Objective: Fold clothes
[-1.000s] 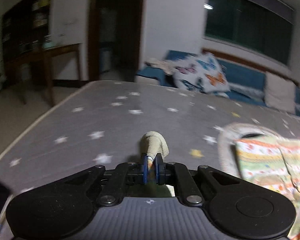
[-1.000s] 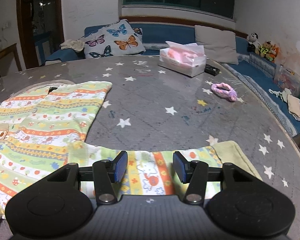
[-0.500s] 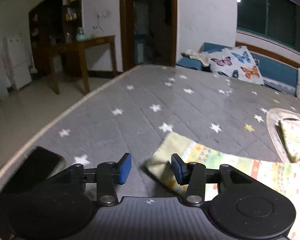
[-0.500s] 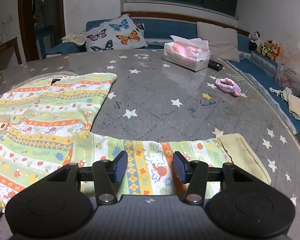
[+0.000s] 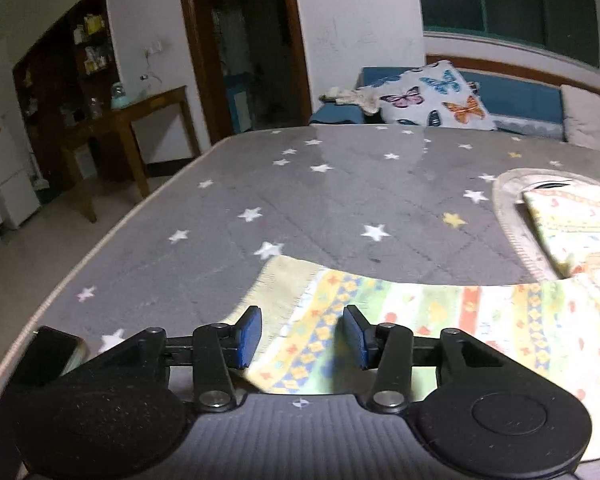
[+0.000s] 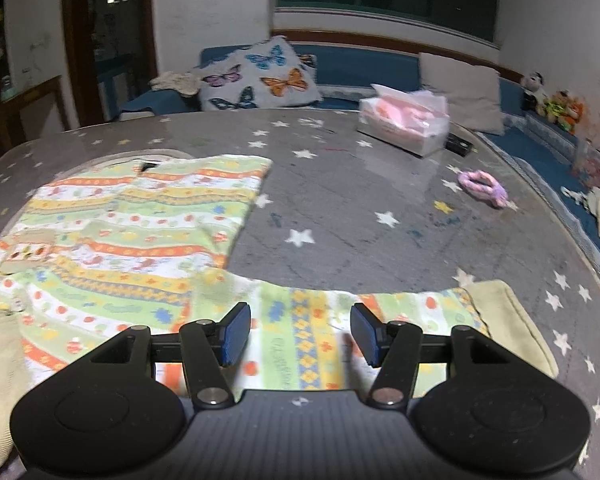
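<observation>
A striped children's top (image 6: 132,240) with orange, yellow and green bands lies flat on a grey bed cover (image 6: 360,208) printed with white and yellow stars. In the right wrist view its body fills the left half of the frame, running from the lower left up towards the centre, and one sleeve (image 6: 340,320) stretches sideways along the bottom of the frame, its long axis left to right, ending in a plain beige cuff (image 6: 508,320) at lower right. In the left wrist view the other sleeve (image 5: 420,320) also lies crosswise, its pale cuff (image 5: 276,288) pointing to the left of the frame.

The left gripper (image 5: 300,336) hangs just above that sleeve near its cuff with both blue pads spread apart, nothing between them but the cloth below (whether the pads touch it cannot be told). The right gripper (image 6: 300,334) is likewise spread wide over the right sleeve, gripping nothing.

Further back on the cover in the right wrist view sit a tissue pack (image 6: 404,124) at upper right of centre, a small dark object (image 6: 458,144) just beside it, and a purple hair tie (image 6: 484,184) towards the right. A butterfly pillow (image 6: 256,80) leans on a blue bench at upper centre, with a beige cushion (image 6: 464,92) to its right and soft toys (image 6: 556,104) at the far right edge. The left wrist view shows a wooden table (image 5: 140,120) and a dark doorway (image 5: 248,48) in the upper left, and a dark window (image 5: 508,0) at upper right.
</observation>
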{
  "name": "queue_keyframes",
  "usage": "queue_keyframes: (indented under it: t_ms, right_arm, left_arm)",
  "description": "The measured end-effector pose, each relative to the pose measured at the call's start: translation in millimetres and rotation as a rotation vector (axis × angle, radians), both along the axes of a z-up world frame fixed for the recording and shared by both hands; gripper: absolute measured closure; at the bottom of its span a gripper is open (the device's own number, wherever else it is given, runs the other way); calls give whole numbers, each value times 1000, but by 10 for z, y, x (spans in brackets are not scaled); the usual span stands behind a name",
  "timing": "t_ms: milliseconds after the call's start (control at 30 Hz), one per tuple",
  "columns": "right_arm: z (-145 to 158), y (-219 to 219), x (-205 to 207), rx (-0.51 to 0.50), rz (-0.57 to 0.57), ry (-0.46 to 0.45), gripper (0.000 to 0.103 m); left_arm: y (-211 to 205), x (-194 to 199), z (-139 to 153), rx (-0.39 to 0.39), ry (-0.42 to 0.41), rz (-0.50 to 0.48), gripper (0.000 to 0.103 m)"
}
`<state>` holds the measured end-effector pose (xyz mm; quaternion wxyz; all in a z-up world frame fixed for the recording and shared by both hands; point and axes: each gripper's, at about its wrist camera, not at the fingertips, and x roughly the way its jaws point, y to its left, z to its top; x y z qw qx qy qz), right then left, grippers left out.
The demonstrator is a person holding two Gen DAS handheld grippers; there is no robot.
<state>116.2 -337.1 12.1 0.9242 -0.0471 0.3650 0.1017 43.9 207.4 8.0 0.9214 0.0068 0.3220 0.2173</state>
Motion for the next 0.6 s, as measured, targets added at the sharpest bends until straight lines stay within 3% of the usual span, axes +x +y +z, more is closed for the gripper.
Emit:
queue_keyframes:
  t_ms: [167, 367, 567, 600]
  right_arm:
    - [77, 229, -56, 27, 93, 1, 45]
    - [130, 642, -205, 21, 268, 13, 46]
    - [213, 1059, -531, 11, 465, 10, 49]
    - [225, 1119, -582, 13, 494, 10, 53]
  left_arm:
    - [-115, -23, 112, -1, 2, -15, 50]
    - [-709, -53, 298, -20, -42, -232, 29]
    - [-1230, 29, 363, -56, -63, -432, 28]
    - [-1296, 61, 359, -64, -64, -459, 28]
